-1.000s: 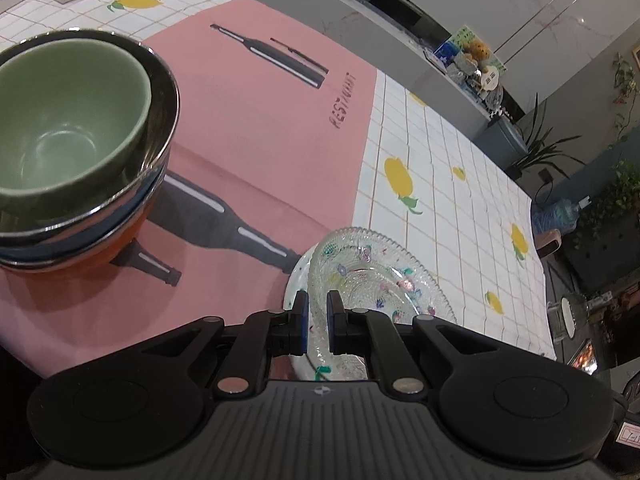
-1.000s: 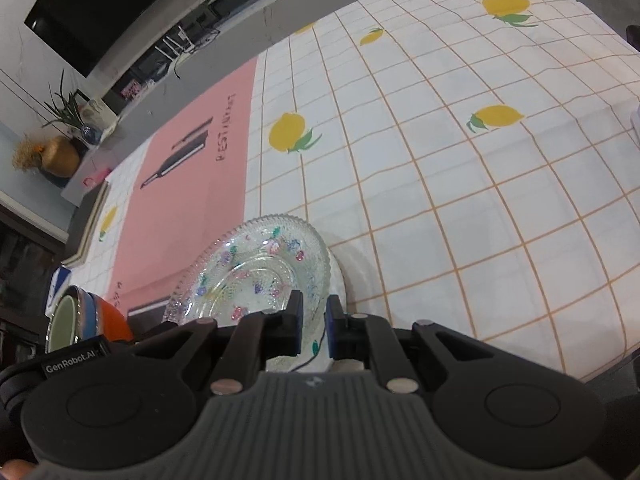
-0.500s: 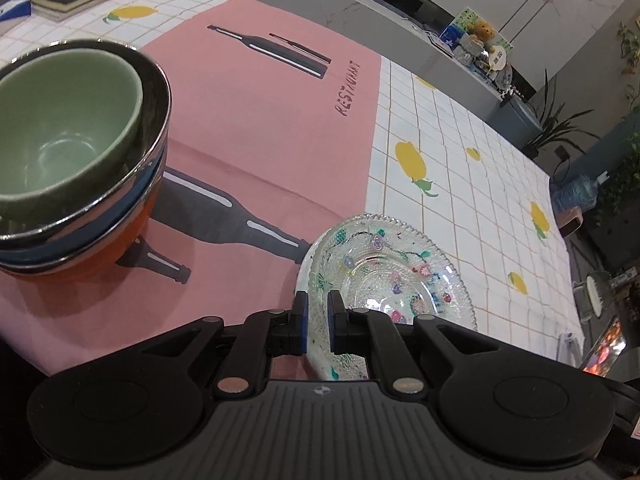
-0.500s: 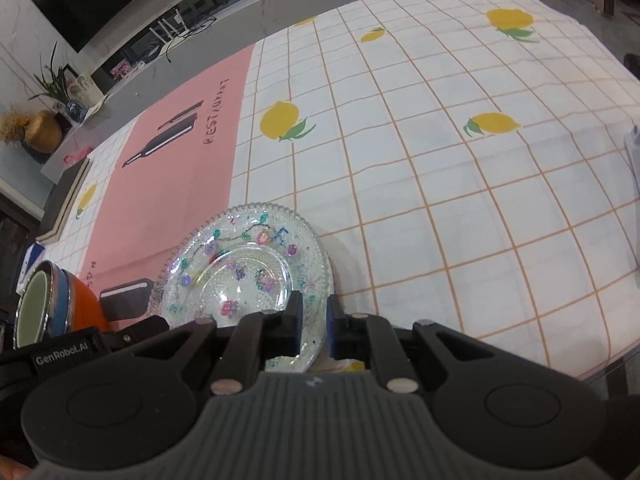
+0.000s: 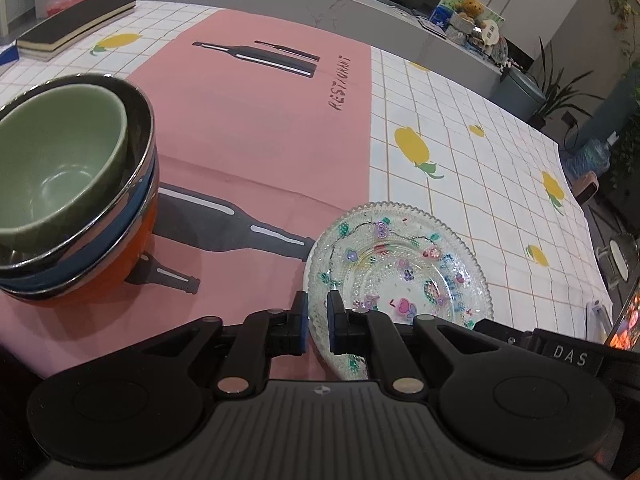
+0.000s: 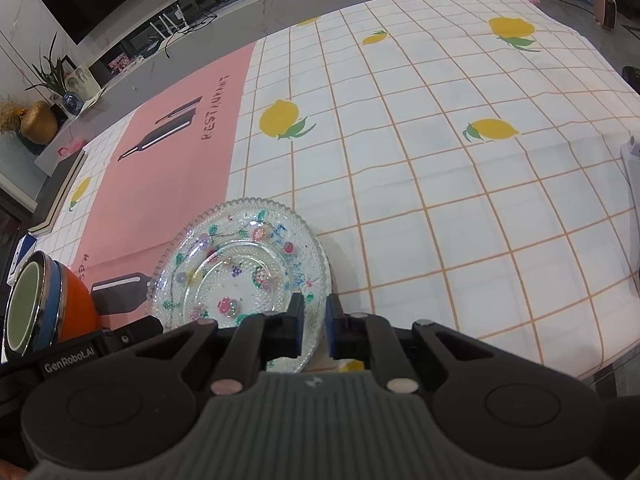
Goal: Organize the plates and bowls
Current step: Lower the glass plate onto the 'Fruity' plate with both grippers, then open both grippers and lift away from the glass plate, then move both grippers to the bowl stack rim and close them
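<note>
A clear glass plate [image 5: 400, 264] with coloured flower dots lies on the tablecloth near the front edge, half on the pink mat. A white rim with green marks [image 5: 352, 362] shows under it. My left gripper [image 5: 318, 320] is closed on the plate's near-left rim. My right gripper [image 6: 314, 324] has the plate's [image 6: 240, 264] near-right rim between its pads, and its jaws are opening slightly. To the left stands a nested stack with a green bowl [image 5: 60, 168] inside steel-rimmed, blue and orange bowls [image 6: 72, 312].
A pink mat [image 5: 260, 128] printed with bottles covers the left of the lemon-patterned cloth [image 6: 440, 184]. Dark books [image 5: 76, 20] lie at the far left corner. A white object [image 6: 632, 184] sits at the right edge. A grey counter runs behind the table.
The glass plate has gone from tilted and raised to lying flatter on the cloth. Both grippers rolled a little while staying on its rim. The bowl stack has not moved.
</note>
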Available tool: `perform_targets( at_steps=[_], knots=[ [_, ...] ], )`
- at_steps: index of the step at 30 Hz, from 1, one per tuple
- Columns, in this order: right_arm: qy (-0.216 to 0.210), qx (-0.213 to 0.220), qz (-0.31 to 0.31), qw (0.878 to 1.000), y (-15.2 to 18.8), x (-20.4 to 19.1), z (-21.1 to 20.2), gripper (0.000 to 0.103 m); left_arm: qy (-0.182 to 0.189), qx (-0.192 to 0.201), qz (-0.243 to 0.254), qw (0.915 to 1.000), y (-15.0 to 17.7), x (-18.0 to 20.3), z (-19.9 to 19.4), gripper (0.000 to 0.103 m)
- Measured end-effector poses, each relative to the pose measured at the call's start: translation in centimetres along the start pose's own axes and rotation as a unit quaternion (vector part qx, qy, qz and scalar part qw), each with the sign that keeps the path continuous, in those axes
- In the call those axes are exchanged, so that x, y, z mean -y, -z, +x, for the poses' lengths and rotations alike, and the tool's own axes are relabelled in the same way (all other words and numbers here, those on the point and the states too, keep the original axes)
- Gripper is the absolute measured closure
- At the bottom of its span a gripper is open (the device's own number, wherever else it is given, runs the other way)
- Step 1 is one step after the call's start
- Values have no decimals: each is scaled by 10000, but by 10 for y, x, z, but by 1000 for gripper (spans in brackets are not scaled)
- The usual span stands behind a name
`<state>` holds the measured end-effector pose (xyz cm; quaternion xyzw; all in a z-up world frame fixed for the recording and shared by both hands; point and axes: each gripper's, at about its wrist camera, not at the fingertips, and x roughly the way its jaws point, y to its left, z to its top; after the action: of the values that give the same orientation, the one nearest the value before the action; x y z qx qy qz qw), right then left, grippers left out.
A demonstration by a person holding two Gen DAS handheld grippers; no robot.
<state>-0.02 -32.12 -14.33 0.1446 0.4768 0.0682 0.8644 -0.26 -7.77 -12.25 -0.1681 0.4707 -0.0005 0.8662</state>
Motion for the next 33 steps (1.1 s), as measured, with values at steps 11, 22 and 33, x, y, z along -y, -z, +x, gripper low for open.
perform_targets(
  at_steps=[11,22,33],
  knots=[
    [-150,335,-120,9993,-2,-6,-10,70,-37,404,371,9985,-6,7,-23,73],
    [-361,566,-705,9953,-4,-42,-24,64,-295,1141,765,9901,-30,-6,-78,61],
    [-1302,430,-947,9860,-23,-124,-26,33,-905,1384,-135,9861,-76,-77,-116,32]
  ],
)
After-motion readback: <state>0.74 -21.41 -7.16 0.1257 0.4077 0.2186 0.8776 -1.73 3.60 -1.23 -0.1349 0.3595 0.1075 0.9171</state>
